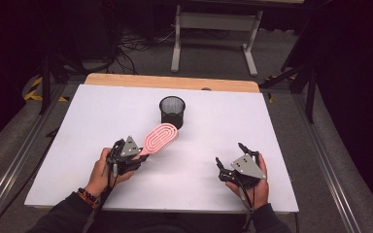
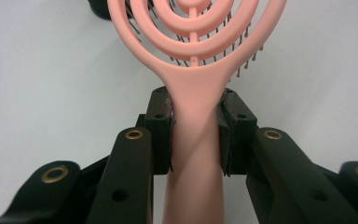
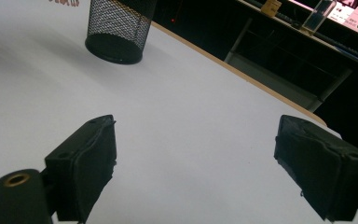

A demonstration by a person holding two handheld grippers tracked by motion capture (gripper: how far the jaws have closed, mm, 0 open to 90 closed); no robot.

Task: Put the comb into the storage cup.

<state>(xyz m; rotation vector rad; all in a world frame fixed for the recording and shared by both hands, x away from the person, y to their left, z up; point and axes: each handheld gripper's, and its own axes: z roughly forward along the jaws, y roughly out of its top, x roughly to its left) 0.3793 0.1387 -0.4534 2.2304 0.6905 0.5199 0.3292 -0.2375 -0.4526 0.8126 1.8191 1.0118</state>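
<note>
Hairbrushes: one, a pink hairbrush [image 1: 159,138] with an open looped head, lying left of centre in the high view, handle toward the lower left, head toward the upper right.
Brush in the left gripper view: the hairbrush [image 2: 196,116] runs up the middle of the frame, bristles showing behind the loops at the top.
Cups: one black mesh cup [image 1: 172,111], upright, just above the centre of the high view; the brush head ends just beside its base, and I cannot tell whether they touch.
Cup in the right gripper view: the mesh cup [image 3: 116,30] stands at the upper left of the frame.
Tools: two, one in each hand.
Left tool [image 1: 138,154]: clenched on the brush handle, one pad on each side of the neck below the head.
Right tool [image 1: 230,156]: released, jaws wide apart, nothing between them, at the lower right of the high view, well apart from brush and cup.
Tabletop [image 1: 102,116]: one white sheet on a wooden-edged surface, carrying one brush and one cup.
</note>
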